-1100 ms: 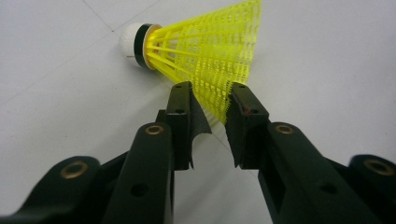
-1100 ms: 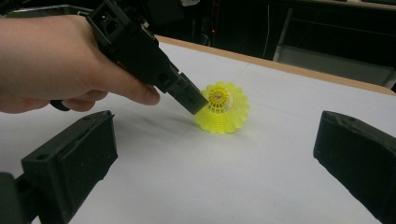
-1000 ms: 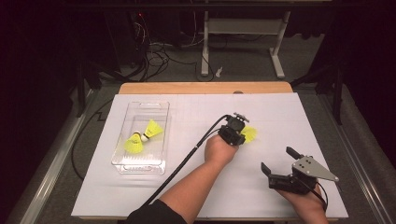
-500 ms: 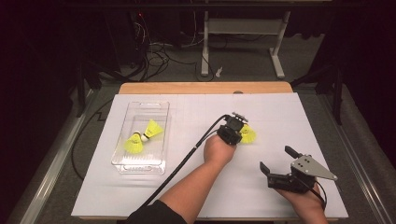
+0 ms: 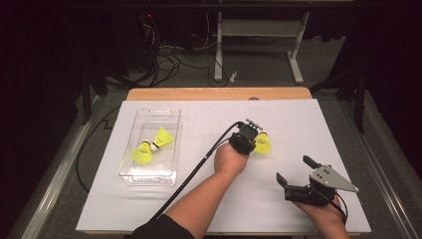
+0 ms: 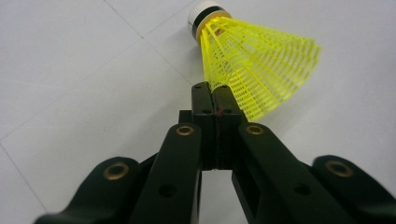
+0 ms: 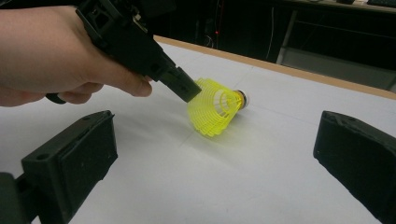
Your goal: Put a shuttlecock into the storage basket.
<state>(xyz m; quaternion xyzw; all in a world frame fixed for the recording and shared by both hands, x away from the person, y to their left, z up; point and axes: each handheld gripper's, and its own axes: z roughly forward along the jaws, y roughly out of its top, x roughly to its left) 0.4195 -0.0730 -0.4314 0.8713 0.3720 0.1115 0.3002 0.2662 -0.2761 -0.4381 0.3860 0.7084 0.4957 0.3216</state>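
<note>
Bright, even light on the white table [image 5: 278,209], dark surroundings, near jaws blurred in both gripper views

A dark room lies behind the white-topped table [image 5: 149,219], with grey carpet [image 5: 259,74] and loose cables [image 5: 169,57].

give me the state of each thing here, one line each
left gripper: shut on the skirt rim of the loose shuttlecock, jaws have just been closing
loose shuttlecock: lying on its side on the white sheet, pinched at the skirt edge
right gripper: open, holding nothing, near the table's front edge
tray: clear, open-topped, on the sheet at the left
tray shuttlecocks: two, lying on their sides inside the tray
</note>
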